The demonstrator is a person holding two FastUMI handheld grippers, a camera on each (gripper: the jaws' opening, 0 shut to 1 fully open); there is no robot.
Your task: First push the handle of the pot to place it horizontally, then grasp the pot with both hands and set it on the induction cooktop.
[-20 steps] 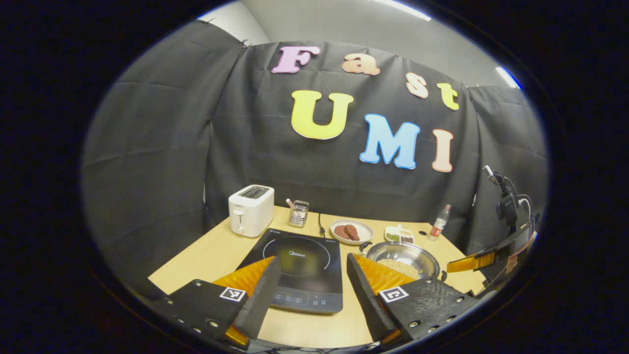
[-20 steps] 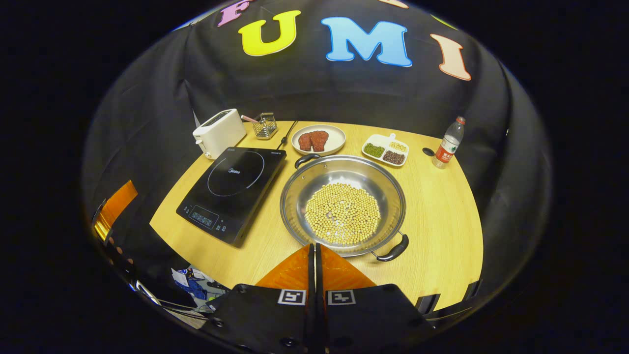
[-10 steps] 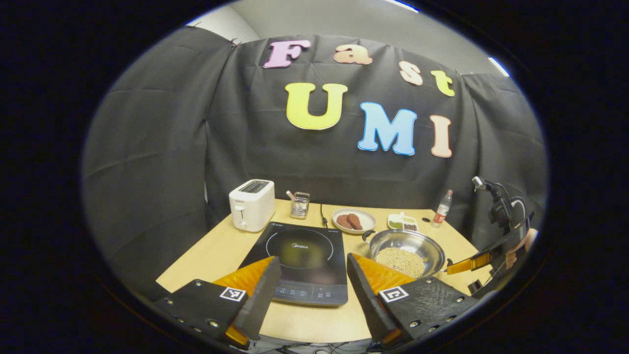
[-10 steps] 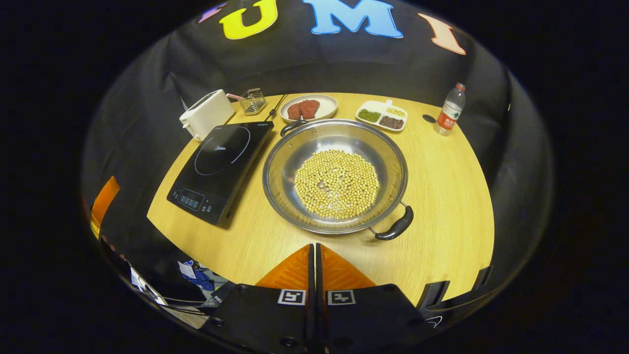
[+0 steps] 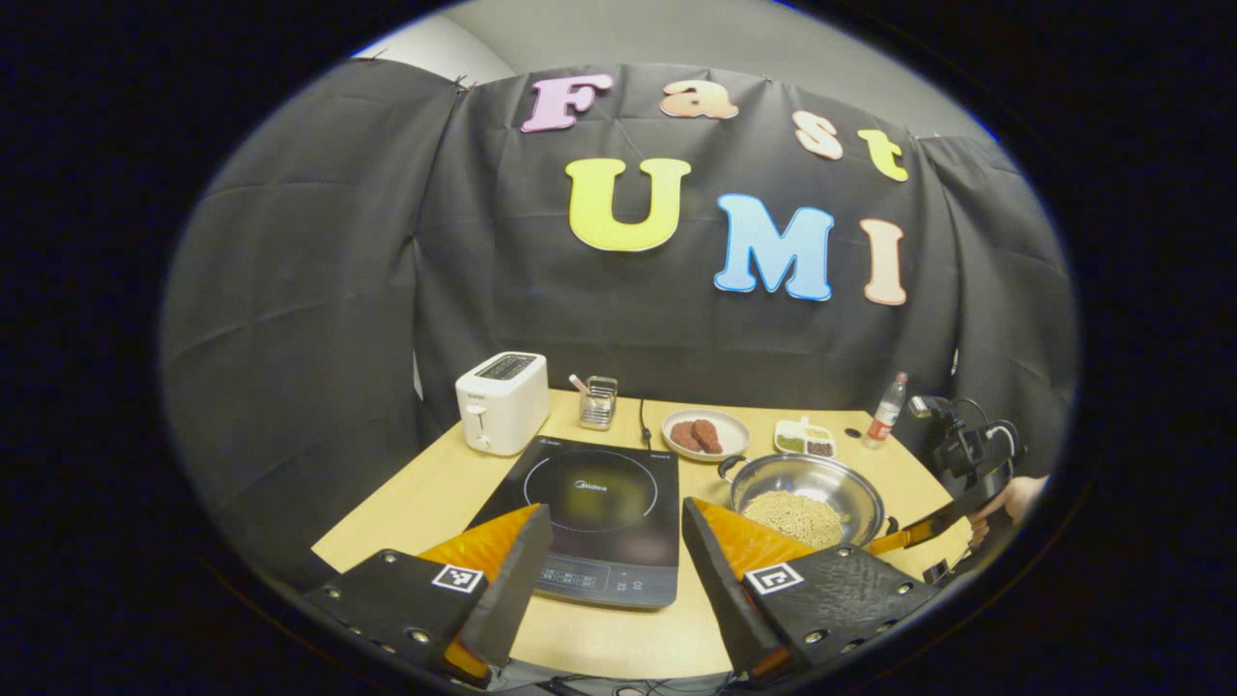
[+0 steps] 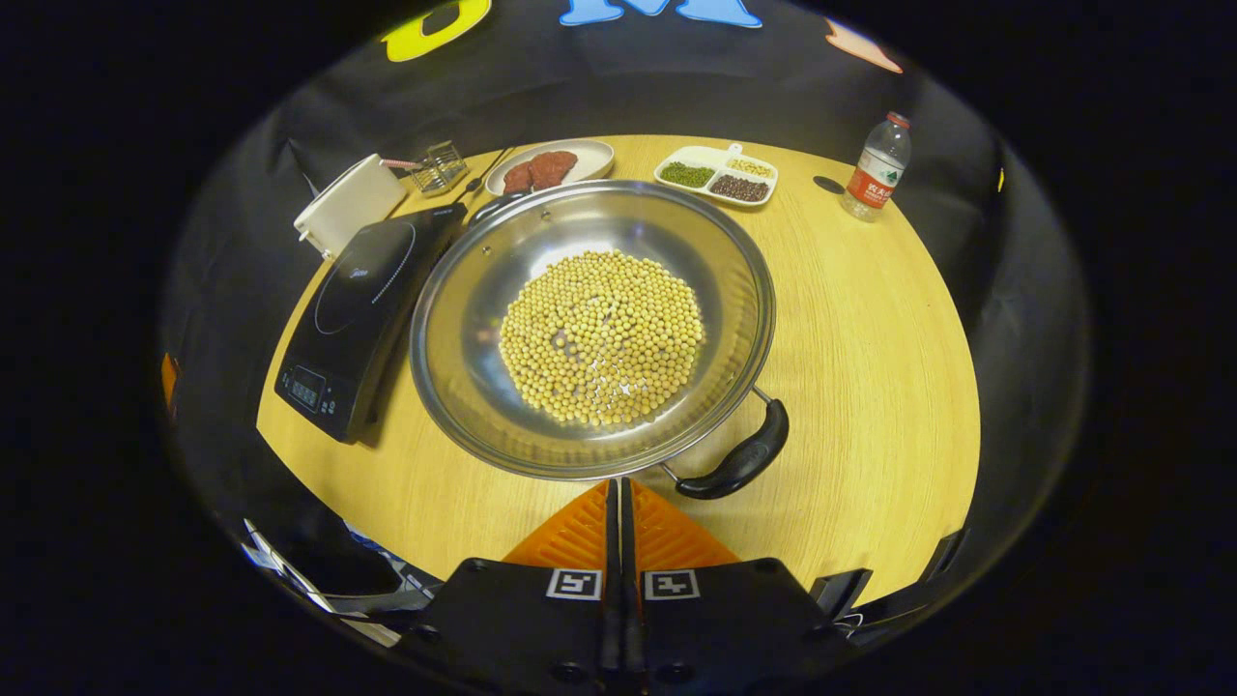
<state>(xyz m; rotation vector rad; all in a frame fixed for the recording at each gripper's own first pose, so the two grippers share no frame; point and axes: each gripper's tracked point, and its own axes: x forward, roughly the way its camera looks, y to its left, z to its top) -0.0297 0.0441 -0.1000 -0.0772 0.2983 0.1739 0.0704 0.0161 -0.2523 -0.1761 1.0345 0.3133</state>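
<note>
**Pot on the table beside the cooktop, 1 gripper spread, 1 closed**

In the right gripper view, the right gripper [image 6: 619,493] sits nearest, its 2 fingers pressed together with nothing between them. Just beyond its tips lies the near handle [image 6: 736,462] of the pot [image 6: 464,319], a dark grip set off to the right of the gripper's line rather than square across it. The steel pot stands on the wooden table [image 6: 870,319] and holds a bed of pale soybeans [image 6: 601,334]. Its far handle [image 6: 493,205] is mostly hidden behind the rim. Just left of the pot lies the black induction cooktop [image 6: 358,300], with the pot's rim overlapping its right edge in this view; whether they touch cannot be told. The cooktop carries a small printed word, too small to make out surely.

In the left gripper view, the left gripper [image 5: 613,517] hangs at the table's near edge with its fingers spread wide and nothing between them, framing the cooktop's control strip. At the far right the other gripper and the hand [image 5: 1010,500] holding it are partly cut off.

Farther back stand a white toaster [image 5: 501,400], a small wire basket [image 5: 598,402], a plate [image 5: 727,427] bearing 2 reddish-brown pieces, a divided dish [image 6: 717,177] of green, dark and pale beans, and a bottle [image 6: 873,166] whose red label is illegible.
</note>
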